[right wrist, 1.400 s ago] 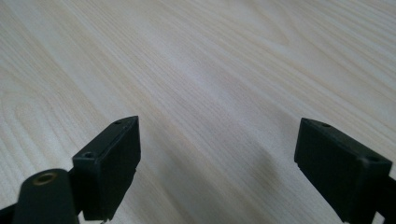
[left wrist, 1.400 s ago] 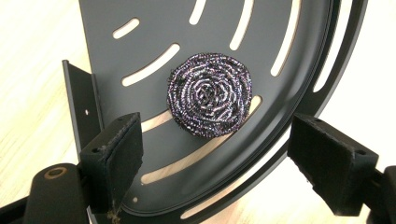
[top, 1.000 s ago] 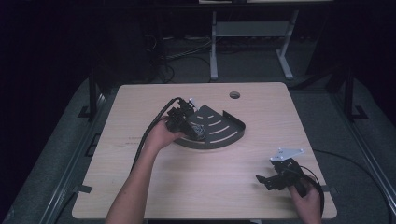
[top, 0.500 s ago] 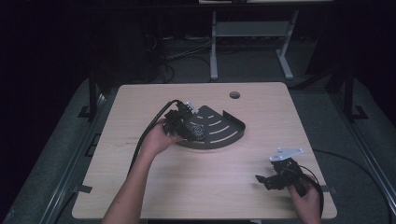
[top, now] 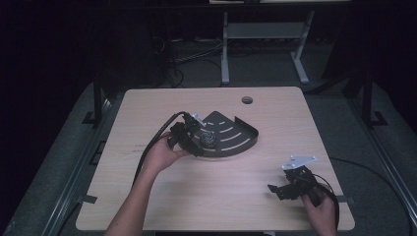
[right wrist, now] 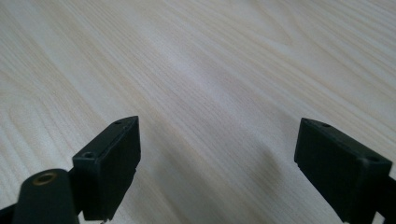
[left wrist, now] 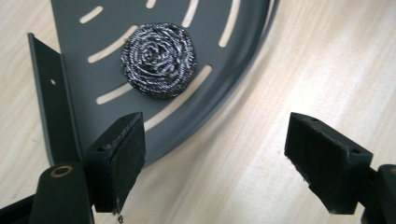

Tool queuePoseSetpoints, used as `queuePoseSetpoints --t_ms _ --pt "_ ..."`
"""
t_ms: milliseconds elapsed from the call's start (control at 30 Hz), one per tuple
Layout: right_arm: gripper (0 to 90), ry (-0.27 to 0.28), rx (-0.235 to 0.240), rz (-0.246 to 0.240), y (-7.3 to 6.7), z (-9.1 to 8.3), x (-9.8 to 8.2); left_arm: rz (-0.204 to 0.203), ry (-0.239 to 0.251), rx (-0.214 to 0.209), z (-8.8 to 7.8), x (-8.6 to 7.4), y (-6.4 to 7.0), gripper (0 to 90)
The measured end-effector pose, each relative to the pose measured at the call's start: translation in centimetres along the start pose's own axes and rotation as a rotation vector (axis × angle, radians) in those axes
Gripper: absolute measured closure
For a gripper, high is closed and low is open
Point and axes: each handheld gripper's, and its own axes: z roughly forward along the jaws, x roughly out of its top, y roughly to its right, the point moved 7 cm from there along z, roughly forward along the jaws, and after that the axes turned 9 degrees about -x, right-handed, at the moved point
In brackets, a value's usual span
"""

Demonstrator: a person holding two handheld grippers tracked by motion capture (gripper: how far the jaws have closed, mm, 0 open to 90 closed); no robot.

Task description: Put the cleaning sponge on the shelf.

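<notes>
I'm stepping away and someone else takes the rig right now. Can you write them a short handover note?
Left gripper: open, nothing between the jaws, which have just been closing a little. It hangs over the near rim of the dark slotted corner tray.
Right gripper: open, empty, over bare table at the near right.
Steel wool scourer: lies on the tray, free of both grippers.
Done: scourer sits on the tray.
Left: cannot tell from here; perhaps draw the left gripper clear.
</notes>
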Motion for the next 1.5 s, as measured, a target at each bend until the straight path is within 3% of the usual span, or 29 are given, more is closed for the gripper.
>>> queuePoseSetpoints --t_ms 400,767,933,1500 --pt "14.1 -0.008 0.005 -0.008 -0.2 0.3 0.1 0.006 0.034 -0.002 -0.7 -1.8 1.6 19.9" --pt "14.1 -0.009 0.002 -0.014 -0.2 0.3 0.0 0.011 0.032 0.006 -0.6 -3.4 2.5 20.0" --pt "14.1 -0.009 0.003 -0.011 -0.3 0.4 0.1 -0.002 0.050 0.002 -0.7 -4.4 2.9 19.9" --pt "14.1 -0.011 -0.001 -0.023 -0.5 0.4 0.0 -0.006 0.035 0.029 -1.4 -7.7 4.1 20.5"
